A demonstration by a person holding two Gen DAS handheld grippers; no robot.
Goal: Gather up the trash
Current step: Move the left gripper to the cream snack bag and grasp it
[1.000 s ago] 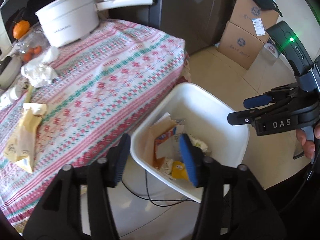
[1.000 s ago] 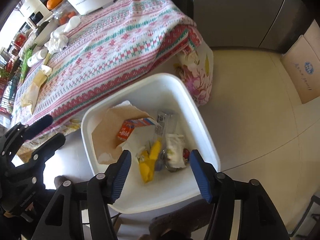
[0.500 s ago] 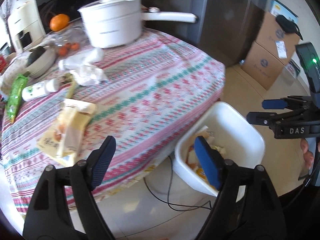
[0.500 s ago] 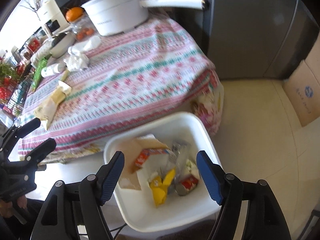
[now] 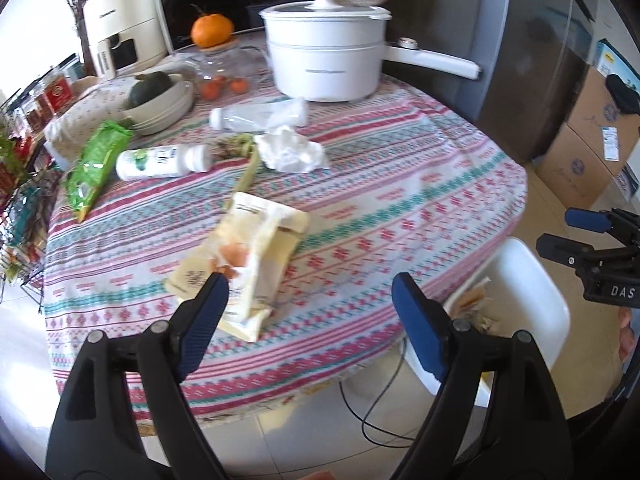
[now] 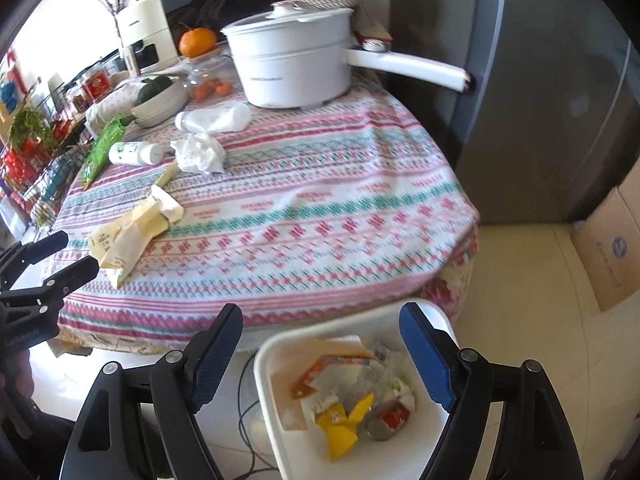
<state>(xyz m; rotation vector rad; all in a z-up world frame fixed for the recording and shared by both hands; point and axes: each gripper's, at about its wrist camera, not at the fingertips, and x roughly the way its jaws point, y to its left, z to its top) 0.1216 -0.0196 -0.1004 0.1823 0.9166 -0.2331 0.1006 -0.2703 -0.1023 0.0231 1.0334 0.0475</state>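
Observation:
A white bin stands on the floor by the table, holding a brown bag, a red carton, a yellow wrapper and a can; its rim also shows in the left wrist view. On the patterned tablecloth lie a cream paper wrapper, a crumpled tissue, a white bottle, a clear flattened bottle and a green packet. My left gripper is open and empty over the table's near edge, just before the cream wrapper. My right gripper is open and empty above the bin.
A white pot with a long handle, a bowl with a dark squash, small oranges and an orange stand at the table's back. Cardboard boxes stand at the right. A cable lies on the floor.
Both grippers have risen and swung from the bin toward the table. The left one has moved left from over the bin to the table edge near the cream wrapper.

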